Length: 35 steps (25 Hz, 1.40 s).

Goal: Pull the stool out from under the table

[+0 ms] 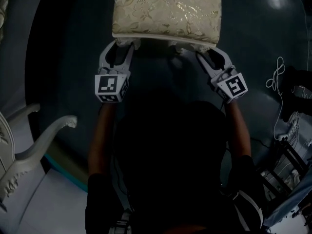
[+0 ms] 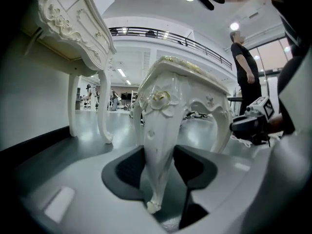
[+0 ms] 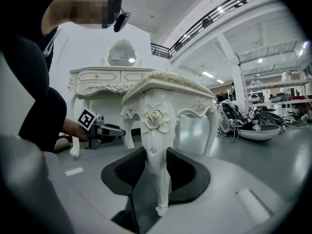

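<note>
Stool [image 1: 165,9] is clamped by left tool [image 1: 122,48] and right tool [image 1: 208,53] at its near corners.

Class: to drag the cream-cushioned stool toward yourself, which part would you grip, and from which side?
Grip the near left leg and near right leg, coming level from the front. Each is a slim upright post that fits between jaws, as the left gripper and right gripper show; the seat is too wide.

Stool [image 1: 166,11] before you, your left gripper [image 1: 118,45] on its near left leg, right gripper [image 1: 208,53] on its near right leg, table [image 3: 105,79] behind the stool, cable [image 1: 278,77] to its right.
</note>
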Motion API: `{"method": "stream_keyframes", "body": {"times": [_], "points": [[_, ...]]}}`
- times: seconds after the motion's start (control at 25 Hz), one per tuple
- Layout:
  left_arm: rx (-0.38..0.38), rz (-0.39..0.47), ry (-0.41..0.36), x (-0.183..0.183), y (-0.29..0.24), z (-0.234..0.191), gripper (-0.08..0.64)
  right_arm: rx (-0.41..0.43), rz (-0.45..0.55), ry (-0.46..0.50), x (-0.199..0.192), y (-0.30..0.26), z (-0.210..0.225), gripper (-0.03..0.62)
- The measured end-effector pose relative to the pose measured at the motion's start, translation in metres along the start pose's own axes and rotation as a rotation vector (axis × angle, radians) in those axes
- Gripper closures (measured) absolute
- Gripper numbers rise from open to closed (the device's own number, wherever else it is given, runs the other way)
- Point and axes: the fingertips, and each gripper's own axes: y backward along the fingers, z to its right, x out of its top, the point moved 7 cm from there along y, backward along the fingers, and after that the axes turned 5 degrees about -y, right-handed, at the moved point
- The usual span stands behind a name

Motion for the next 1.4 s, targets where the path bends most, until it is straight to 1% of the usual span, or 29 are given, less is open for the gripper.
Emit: {"method": "stream_keyframes", "body": {"times": [0.08,0.12,0.16,0.24,0.28,0.32,0.36,0.44,0.56,0.84,1.12,1.4], "points": [[-0.013,0.005,-0.004,-0.002,-0.007,-0.001,0.370,-0.017,-0.003,0.002,-0.009,0.002,0.003,0.454],[0.003,0.002,0.000,-0.004,-0.008,0.001,0.370,-0.001,-0.005,-0.001,-0.011,0.000,0.007,0.454],[0.046,-0.007,0.012,-0.006,-0.004,0.005,0.370,0.043,-0.008,-0.004,-0.009,-0.006,0.014,0.454],[0.175,-0.029,0.047,-0.009,0.013,0.014,0.370,0.183,-0.017,0.007,0.001,-0.025,0.027,0.454],[0.219,-0.031,0.056,-0.009,0.020,0.016,0.370,0.230,-0.021,0.017,0.005,-0.031,0.028,0.454],[0.237,-0.028,0.056,-0.006,0.025,0.016,0.370,0.243,-0.027,0.019,0.008,-0.033,0.027,0.454],[0.237,-0.022,0.051,-0.004,0.027,0.016,0.369,0.233,-0.034,0.015,0.010,-0.031,0.025,0.454],[0.215,-0.014,0.038,0.001,0.023,0.019,0.368,0.199,-0.043,0.018,0.008,-0.022,0.028,0.454],[0.183,-0.013,0.025,0.004,0.015,0.021,0.369,0.172,-0.042,0.027,0.002,-0.012,0.032,0.454],[0.122,-0.009,0.015,0.006,0.014,0.015,0.368,0.113,-0.039,0.015,0.003,-0.003,0.019,0.454],[0.096,0.006,0.012,0.006,0.013,0.011,0.368,0.086,-0.039,0.012,0.003,0.000,0.013,0.454],[0.087,0.025,0.016,0.004,0.011,0.012,0.368,0.082,-0.025,0.003,0.002,0.000,0.015,0.449]]}}
